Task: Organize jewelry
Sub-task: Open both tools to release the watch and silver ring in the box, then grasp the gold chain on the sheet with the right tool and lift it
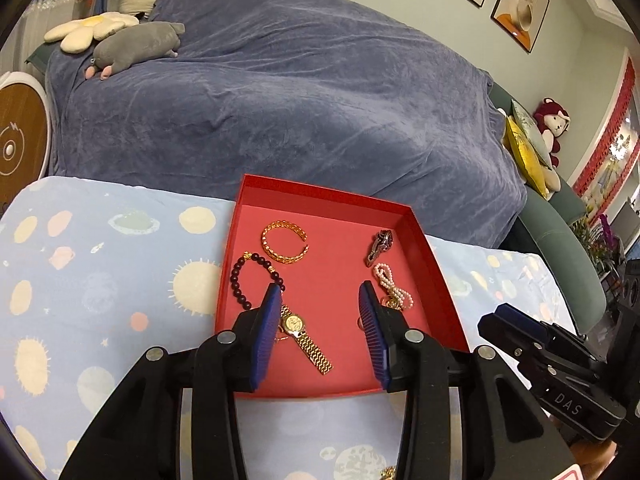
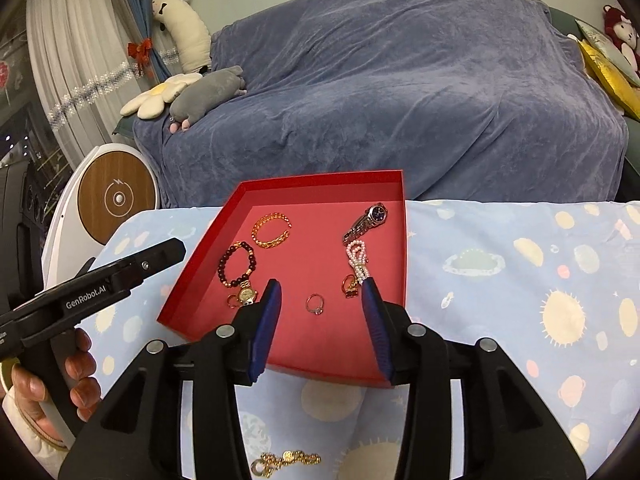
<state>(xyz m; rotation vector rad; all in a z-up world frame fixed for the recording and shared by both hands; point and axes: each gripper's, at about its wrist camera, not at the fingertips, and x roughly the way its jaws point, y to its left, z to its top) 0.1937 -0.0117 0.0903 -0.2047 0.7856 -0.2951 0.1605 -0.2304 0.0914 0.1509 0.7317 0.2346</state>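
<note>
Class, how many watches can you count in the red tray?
2: a gold watch near the front left, and a silver watch at the back right. None seems hidden.

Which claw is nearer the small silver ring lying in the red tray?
Right. The right claw hangs open with the silver ring between its fingers; the left claw, also open, sits over the gold watch further left.

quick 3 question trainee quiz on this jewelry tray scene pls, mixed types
1. True or false: the right tool is shut on the small ring.
2. Which lies nearest the tray's far wall? A) gold bangle B) pearl strand C) gold chain
3. Fill in: the gold chain lies on the ____, outside the tray.

Key: 1 false, both tools are open and empty; 2 A; 3 patterned cloth.
</note>
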